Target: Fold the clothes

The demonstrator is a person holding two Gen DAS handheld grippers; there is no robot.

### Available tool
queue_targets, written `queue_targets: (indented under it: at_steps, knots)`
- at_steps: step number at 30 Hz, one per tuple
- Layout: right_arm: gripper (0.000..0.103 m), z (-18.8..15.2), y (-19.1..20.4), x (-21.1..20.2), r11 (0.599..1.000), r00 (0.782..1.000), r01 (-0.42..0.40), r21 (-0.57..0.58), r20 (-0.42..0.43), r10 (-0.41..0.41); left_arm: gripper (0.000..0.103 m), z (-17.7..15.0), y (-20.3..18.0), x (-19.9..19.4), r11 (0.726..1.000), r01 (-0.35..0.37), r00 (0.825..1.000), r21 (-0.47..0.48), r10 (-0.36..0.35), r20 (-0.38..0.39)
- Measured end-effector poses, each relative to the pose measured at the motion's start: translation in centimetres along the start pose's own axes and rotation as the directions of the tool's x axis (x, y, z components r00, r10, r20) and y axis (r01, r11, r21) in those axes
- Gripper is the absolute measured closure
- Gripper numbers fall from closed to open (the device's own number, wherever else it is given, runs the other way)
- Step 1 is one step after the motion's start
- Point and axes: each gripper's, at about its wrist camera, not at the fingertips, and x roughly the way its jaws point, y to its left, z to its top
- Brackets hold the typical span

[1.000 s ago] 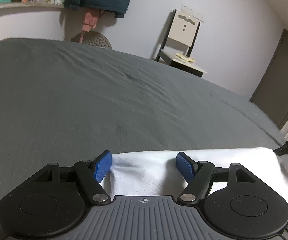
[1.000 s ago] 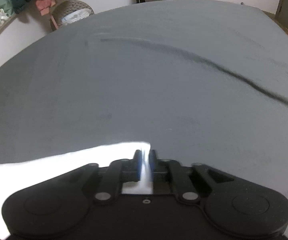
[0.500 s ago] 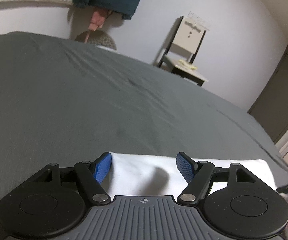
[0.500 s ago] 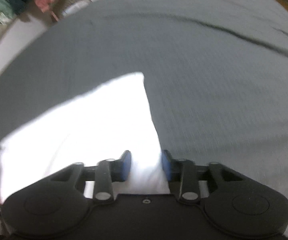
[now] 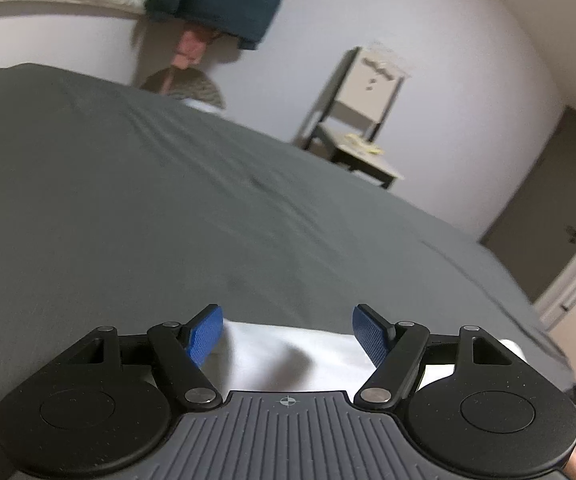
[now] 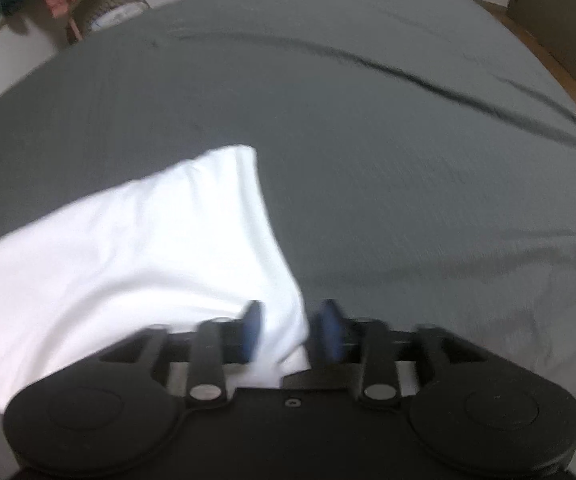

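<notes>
With white garment point(image 6: 136, 248) lying folded near the bed's point(image 6: 368, 120) near edge, both jaws open & holding nothing, lift left gripper point(image 5: 287, 334) & right gripper point(image 6: 290, 330) straight up w/o snagging cloth, then press the fold flat.

The left gripper point(image 5: 287, 334) is built from matte black plastic: two round discs, silver pivot screws, blue ribbed pads point(image 5: 205, 338) and a grey ribbed centre plate marked with a small crosshair. The right gripper point(image 6: 291, 330) is made alike, with a black centre plate.
</notes>
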Motion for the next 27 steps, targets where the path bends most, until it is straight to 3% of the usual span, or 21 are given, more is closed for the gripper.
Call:
queue_targets:
  at_steps: [3, 6, 8, 11, 16, 22, 24, 25, 27]
  knots:
    - [0.060, -0.6, -0.8, -0.8, 0.998, 0.999, -0.016, 0.067, -0.028, 0.018, 0.030, 0.0, -0.6, 0.3, 0.998, 0.060, 0.998, -0.001, -0.060, -0.019]
    - [0.068, -1.2, -1.7, -0.4, 0.986, 0.997, -0.063, 0.156, -0.038, 0.070, 0.030, 0.1, -0.8, 0.6, 0.996, 0.086, 0.996, -0.008, -0.086, -0.030]
    - [0.084, -2.2, -2.4, -0.4, 0.969, 0.993, -0.111, 0.221, -0.024, 0.119, 0.030, 0.1, -0.8, 0.5, 0.996, 0.090, 0.996, -0.014, -0.090, -0.030]
    - [0.095, -3.0, -2.5, 0.2, 0.962, 0.989, -0.137, 0.235, -0.024, 0.146, 0.030, -0.1, -0.7, 0.4, 0.995, 0.093, 0.995, -0.023, -0.094, -0.032]
    - [0.101, -2.9, -1.9, -0.3, 0.990, 1.000, -0.011, 0.139, -0.006, 0.012, 0.030, -0.2, -0.9, 0.0, 0.996, 0.084, 0.996, -0.004, -0.084, -0.033]
    - [0.099, -3.4, -0.9, 1.3, 0.997, 0.999, 0.033, 0.066, -0.001, -0.033, 0.030, 0.0, -0.9, 0.0, 0.995, 0.103, 0.994, -0.015, -0.104, -0.036]
    - [0.085, -3.3, 0.3, 0.9, 0.996, 0.996, 0.089, -0.013, 0.012, -0.089, 0.030, 0.0, -0.9, 0.0, 0.994, 0.110, 0.993, -0.019, -0.111, -0.037]
    - [0.072, -3.3, 1.0, 0.2, 0.990, 0.991, 0.131, -0.058, 0.044, -0.128, 0.030, 0.1, -0.9, 0.1, 0.993, 0.113, 0.993, -0.021, -0.114, -0.037]
    - [0.071, -3.4, 2.6, -1.2, 0.974, 0.980, 0.180, -0.137, 0.115, -0.165, 0.030, 0.1, -1.0, 0.1, 0.993, 0.120, 0.992, -0.024, -0.121, -0.038]
